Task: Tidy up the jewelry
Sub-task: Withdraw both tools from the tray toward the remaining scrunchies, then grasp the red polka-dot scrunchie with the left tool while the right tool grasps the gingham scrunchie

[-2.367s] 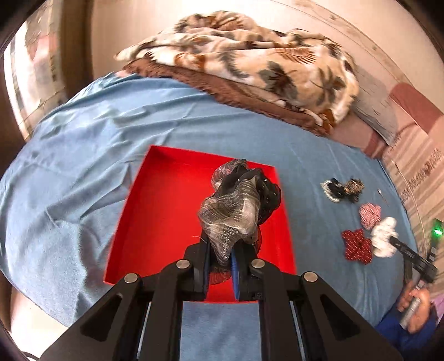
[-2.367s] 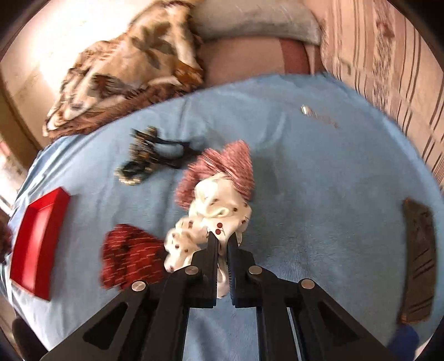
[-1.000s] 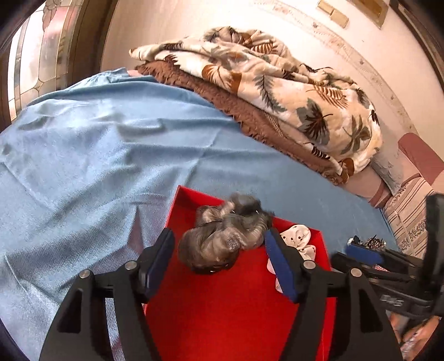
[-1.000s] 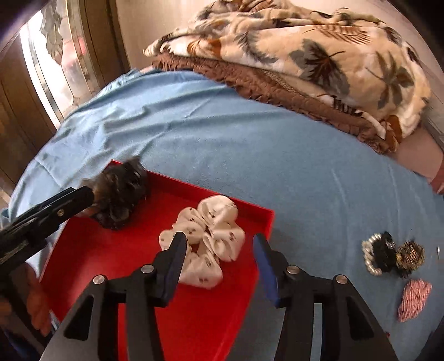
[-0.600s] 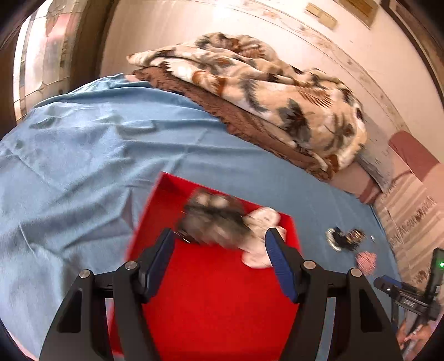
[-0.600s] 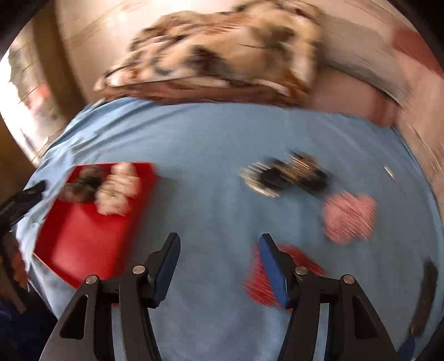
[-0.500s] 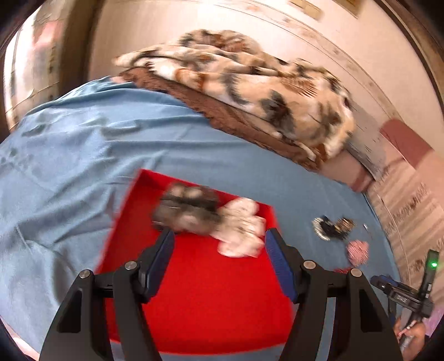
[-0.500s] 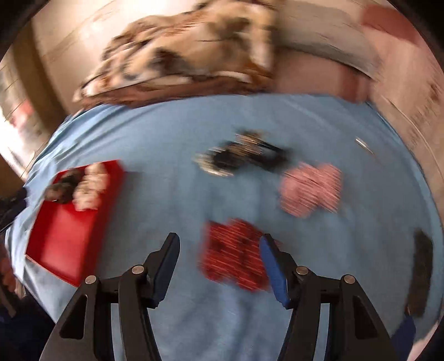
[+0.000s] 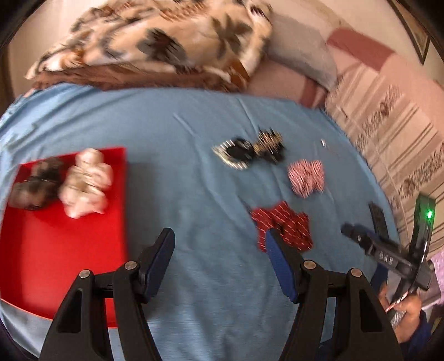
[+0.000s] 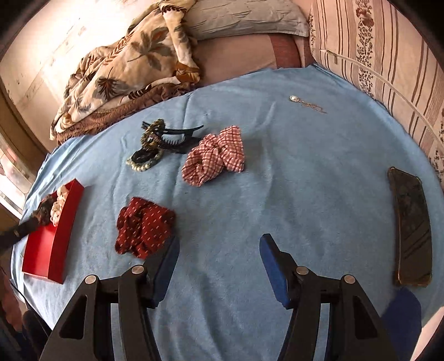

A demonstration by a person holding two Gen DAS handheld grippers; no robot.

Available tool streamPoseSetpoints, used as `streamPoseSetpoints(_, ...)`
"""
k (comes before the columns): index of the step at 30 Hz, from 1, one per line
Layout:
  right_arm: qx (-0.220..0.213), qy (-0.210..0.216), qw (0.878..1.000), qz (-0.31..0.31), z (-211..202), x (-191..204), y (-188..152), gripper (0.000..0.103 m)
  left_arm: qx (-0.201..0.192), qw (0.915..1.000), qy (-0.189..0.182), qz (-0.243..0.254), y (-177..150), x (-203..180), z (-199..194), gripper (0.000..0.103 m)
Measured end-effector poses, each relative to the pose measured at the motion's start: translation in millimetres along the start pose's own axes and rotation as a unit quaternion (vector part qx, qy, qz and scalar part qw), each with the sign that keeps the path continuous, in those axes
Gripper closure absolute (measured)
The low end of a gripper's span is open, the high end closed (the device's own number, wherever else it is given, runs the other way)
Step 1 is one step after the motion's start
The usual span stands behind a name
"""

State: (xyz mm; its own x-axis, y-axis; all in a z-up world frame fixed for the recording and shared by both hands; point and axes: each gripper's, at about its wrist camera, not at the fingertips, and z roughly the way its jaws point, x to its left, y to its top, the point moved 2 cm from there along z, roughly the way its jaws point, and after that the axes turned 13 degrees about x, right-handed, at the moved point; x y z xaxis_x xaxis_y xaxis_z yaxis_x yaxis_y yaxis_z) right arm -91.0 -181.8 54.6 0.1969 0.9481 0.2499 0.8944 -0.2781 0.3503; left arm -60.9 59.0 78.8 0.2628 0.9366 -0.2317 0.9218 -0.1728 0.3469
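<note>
Scrunchies lie scattered on a blue sheet (image 10: 291, 194) covering a bed: a dark red one (image 10: 143, 226) just ahead of the right gripper (image 10: 219, 247), a checked one (image 10: 215, 155) beyond it, near a black clip (image 10: 177, 137) and a pearl band (image 10: 143, 162). A red tray (image 9: 63, 244) at the left holds a white scrunchie (image 9: 86, 183) and a grey one (image 9: 34, 184). A thin chain (image 10: 306, 103) lies far back, a dark phone (image 10: 412, 230) at the right. A leaf-print blanket (image 10: 130, 64) and pillows (image 10: 241, 15) line the wall. Both the right and the left gripper (image 9: 220, 250) have fingers spread, nothing between them; the right jaws have just been opening.
</note>
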Motion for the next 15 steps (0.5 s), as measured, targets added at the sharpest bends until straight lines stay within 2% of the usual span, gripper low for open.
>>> streamPoseSetpoints(6, -0.005, 0.008, 1.0, 0.009, 24, -12, 39, 0.038, 0.054, 0.9983, -0.021, -0.006, 16, -33, 53, 0.036)
streamPoseSetpoints(15, -0.01, 0.03, 0.999, 0.035, 55, -21, 84, 0.036, 0.082, 0.9963, -0.022, 0.014, 36, -65, 103, 0.036)
